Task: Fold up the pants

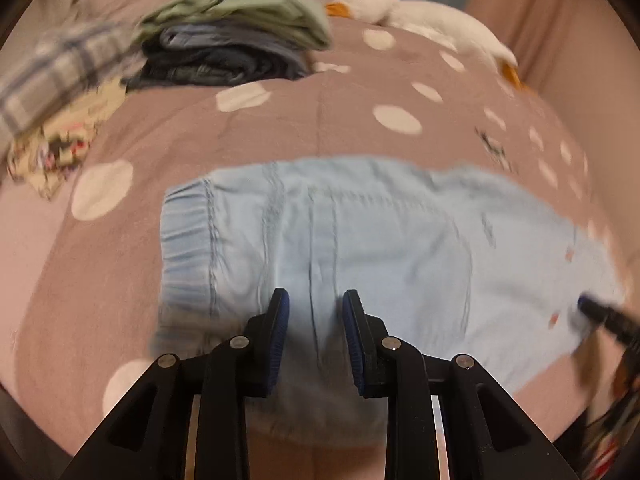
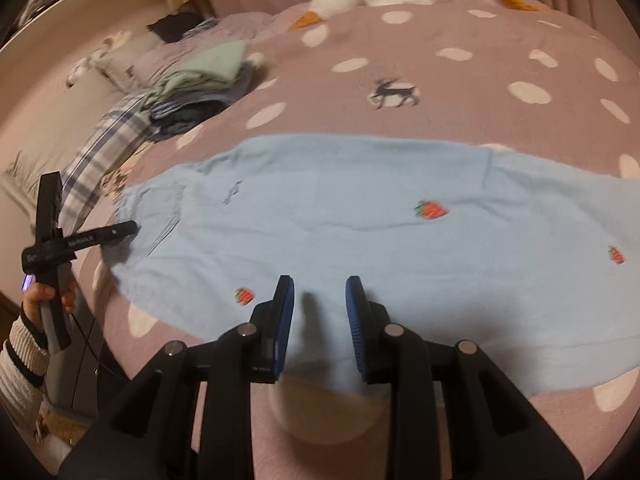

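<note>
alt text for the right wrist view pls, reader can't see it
Light blue pants with small strawberry prints lie spread flat on a mauve polka-dot bedspread. The right gripper hovers over their near edge, jaws apart, nothing between them. At far left a hand holds the left gripper; folded clothes are stacked behind.

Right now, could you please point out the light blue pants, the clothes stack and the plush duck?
light blue pants (image 2: 340,200): right wrist view, mid-fabric.
clothes stack (image 1: 236,36): left wrist view, green top garment.
plush duck (image 1: 432,20): left wrist view, white body.
</note>
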